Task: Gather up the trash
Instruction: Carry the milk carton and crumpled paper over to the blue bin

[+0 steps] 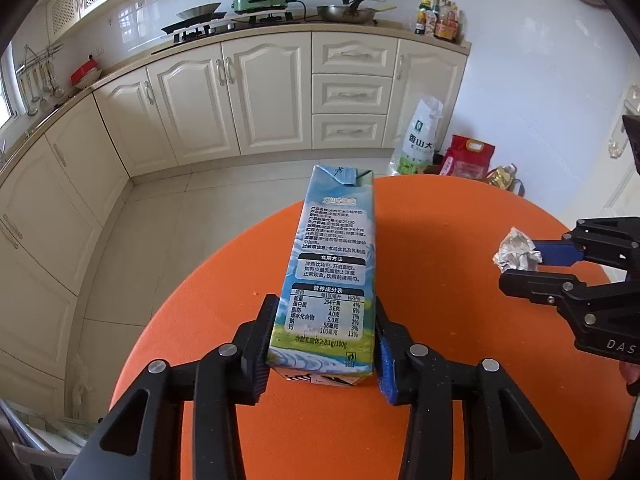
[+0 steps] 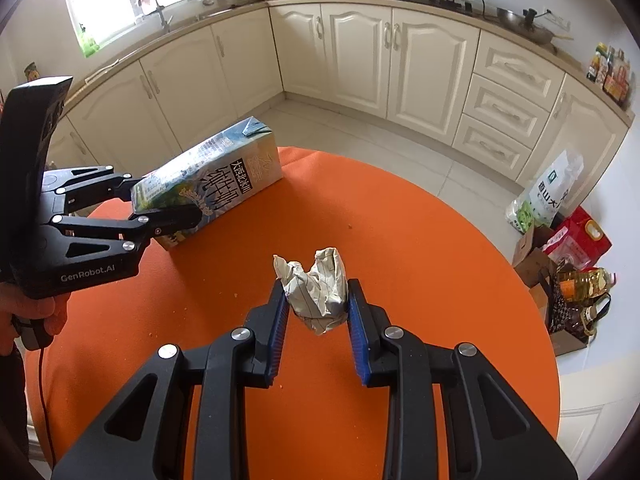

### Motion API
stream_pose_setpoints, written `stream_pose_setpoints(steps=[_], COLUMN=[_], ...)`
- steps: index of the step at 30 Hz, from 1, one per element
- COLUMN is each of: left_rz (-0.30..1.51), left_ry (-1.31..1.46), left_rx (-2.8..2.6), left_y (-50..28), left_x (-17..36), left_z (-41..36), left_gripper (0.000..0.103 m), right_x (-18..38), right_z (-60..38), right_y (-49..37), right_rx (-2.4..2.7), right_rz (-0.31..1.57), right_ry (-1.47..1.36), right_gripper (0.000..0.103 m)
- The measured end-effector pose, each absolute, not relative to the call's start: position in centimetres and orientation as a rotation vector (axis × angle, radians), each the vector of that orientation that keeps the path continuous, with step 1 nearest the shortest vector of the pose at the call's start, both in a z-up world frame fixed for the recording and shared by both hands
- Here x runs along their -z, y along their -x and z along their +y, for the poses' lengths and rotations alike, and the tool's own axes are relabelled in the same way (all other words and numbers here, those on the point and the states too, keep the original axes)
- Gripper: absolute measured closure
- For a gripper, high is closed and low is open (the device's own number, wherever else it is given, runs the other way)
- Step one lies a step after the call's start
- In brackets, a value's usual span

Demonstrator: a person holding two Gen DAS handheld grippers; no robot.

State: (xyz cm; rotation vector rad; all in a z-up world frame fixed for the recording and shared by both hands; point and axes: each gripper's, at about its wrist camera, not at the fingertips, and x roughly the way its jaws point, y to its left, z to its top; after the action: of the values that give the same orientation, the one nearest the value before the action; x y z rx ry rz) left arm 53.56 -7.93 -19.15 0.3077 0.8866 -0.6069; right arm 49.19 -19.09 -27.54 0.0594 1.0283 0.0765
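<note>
My left gripper (image 1: 322, 344) is shut on the bottom end of a blue milk carton (image 1: 332, 264), which lies tilted over the round orange table (image 1: 420, 320). The carton (image 2: 216, 180) and the left gripper (image 2: 160, 204) also show at the left of the right wrist view. My right gripper (image 2: 318, 312) is shut on a crumpled ball of paper (image 2: 318, 292) and holds it just above the table (image 2: 440, 280). In the left wrist view the right gripper (image 1: 532, 264) and the paper (image 1: 516, 254) are at the right.
Cream kitchen cabinets (image 1: 256, 92) run along the far wall, with a stove (image 1: 208, 26) and pans on the counter. A white rice bag (image 1: 420, 136), a red bag (image 1: 468, 158) and oil bottles (image 2: 580, 284) stand on the tiled floor beyond the table. Small crumbs lie on the table.
</note>
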Motion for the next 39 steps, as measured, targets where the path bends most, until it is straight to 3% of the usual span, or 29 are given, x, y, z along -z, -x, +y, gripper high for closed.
stream_pose_setpoints(steps=[13,29,39], left_rz=[0.812,0.609,0.599], left_ry=[-0.107,-0.031,-0.045], left_rx=[0.49,0.477,0.664], left_y=[-45.5,-26.7,-20.8], left_x=[17.7,12.4,11.6], left_z=[-5.5,-11.7,-16.5], left_gripper=[0.067,0.067,0.067], right_x=[23.7,14.6,12.7], right_z=[-21.1,-27.5,-37.3], right_y=[-42.5,-30.0,-23.5], right_rx=[-0.109,-0.097,0.088], right_rz=[0.958,0.743,0.685], right_ry=[-0.114,-0.187,-0.252], right_gripper=[0.075,0.075,0.074])
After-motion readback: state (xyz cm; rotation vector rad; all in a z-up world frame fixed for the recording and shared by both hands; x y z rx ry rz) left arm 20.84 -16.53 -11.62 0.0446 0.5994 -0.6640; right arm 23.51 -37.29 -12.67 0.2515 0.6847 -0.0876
